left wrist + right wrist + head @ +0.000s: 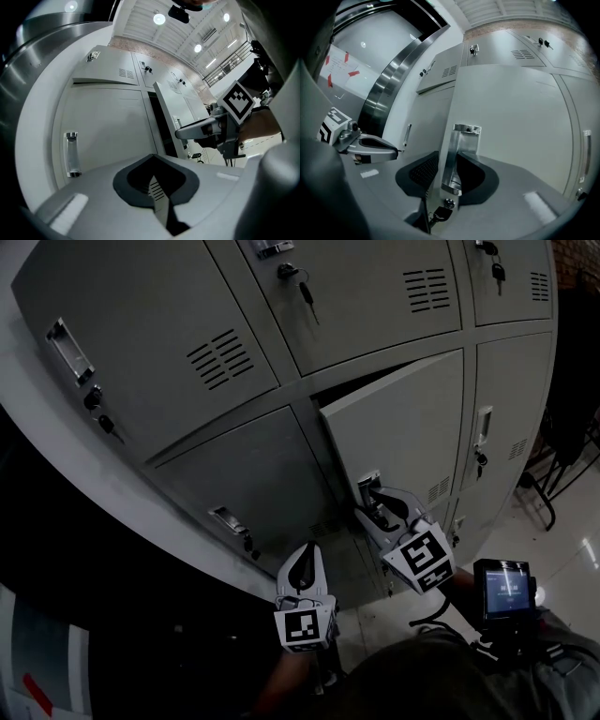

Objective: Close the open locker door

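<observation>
Grey sheet steel throughout. Logged a locker bank (187, 343) filling the head view, with pale glossy floor (572, 549) at lower right. Found the open locker door (403, 427) in the lower row, swung out a little from its frame, with a dark gap along its top and left edges. Noted closed doors on either side and above, several with keys hanging from their locks.

Located the right tool (373, 507) at the chrome handle (457, 154) near the free edge of the open door. Read it, in the right gripper view, as clamped on the handle: upright chrome strip between the two dark pads, pads close against its sides. Saw a lock (448, 203) with a key (439, 214) just under the handle.

Found the left tool (306, 549) lower and to the left, well apart from the open door, in front of the neighbouring closed door (253, 474). Read its jaws as together, nothing between them.
</observation>
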A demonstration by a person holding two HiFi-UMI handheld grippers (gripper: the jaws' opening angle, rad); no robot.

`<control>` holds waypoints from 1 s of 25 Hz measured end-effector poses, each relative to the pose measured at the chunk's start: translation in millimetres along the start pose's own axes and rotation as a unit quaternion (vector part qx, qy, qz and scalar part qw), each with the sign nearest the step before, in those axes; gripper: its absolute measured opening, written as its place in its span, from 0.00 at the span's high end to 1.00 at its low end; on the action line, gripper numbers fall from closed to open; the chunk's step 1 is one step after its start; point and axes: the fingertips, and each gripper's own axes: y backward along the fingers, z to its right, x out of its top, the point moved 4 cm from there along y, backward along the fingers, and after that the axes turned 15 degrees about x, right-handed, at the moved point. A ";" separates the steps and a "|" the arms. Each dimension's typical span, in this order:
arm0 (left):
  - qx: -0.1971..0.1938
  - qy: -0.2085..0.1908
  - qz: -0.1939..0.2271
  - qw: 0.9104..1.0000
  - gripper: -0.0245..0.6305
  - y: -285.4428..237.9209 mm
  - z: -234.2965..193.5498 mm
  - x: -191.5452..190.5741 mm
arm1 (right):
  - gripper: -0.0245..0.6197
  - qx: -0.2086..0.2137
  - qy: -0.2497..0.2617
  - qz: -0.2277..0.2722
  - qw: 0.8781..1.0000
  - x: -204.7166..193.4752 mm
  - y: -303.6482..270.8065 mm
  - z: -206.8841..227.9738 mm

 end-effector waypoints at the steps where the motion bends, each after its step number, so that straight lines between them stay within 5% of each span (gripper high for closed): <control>1: 0.003 0.000 -0.003 1.000 0.96 -1.4 -0.8 -2.1 | 0.75 0.000 0.001 0.000 1.000 -0.4 -3.2 2.3; 25: 0.026 -0.002 -0.014 1.000 0.96 -19.9 -8.1 -11.2 | 0.84 -0.023 0.007 -0.004 1.000 -7.3 -40.0 35.1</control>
